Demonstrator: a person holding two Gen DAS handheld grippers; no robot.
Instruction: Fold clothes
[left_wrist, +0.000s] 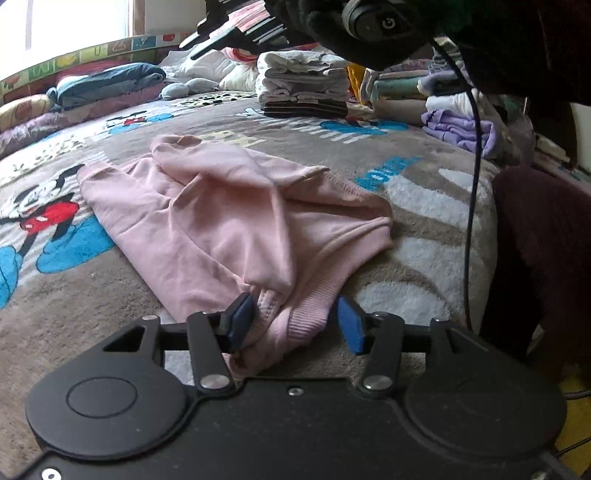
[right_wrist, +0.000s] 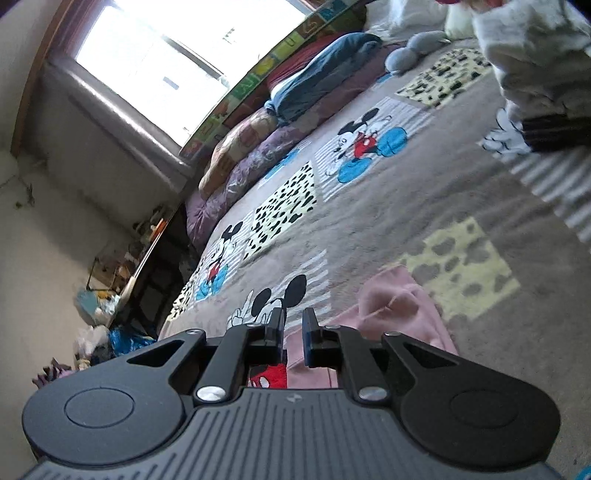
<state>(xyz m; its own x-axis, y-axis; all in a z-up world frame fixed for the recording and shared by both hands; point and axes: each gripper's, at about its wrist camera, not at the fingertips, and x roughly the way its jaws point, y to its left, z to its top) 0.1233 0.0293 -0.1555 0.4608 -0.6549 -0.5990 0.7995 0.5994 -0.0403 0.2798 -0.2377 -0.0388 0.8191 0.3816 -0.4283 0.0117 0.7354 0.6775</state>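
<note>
Soft, light pink sweatshirt (left_wrist: 236, 221) — grip ribbed hem (left_wrist: 306, 317) between spread left gripper (left_wrist: 295, 325). Right gripper (right_wrist: 293, 332) above sweatshirt, nearly closed — empty.

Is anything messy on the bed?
Yes: the pink sweatshirt lies crumpled and bunched on the blanket, not flat, while the stack of clothes behind it is neatly folded. The left tool straddles its hem.
</note>
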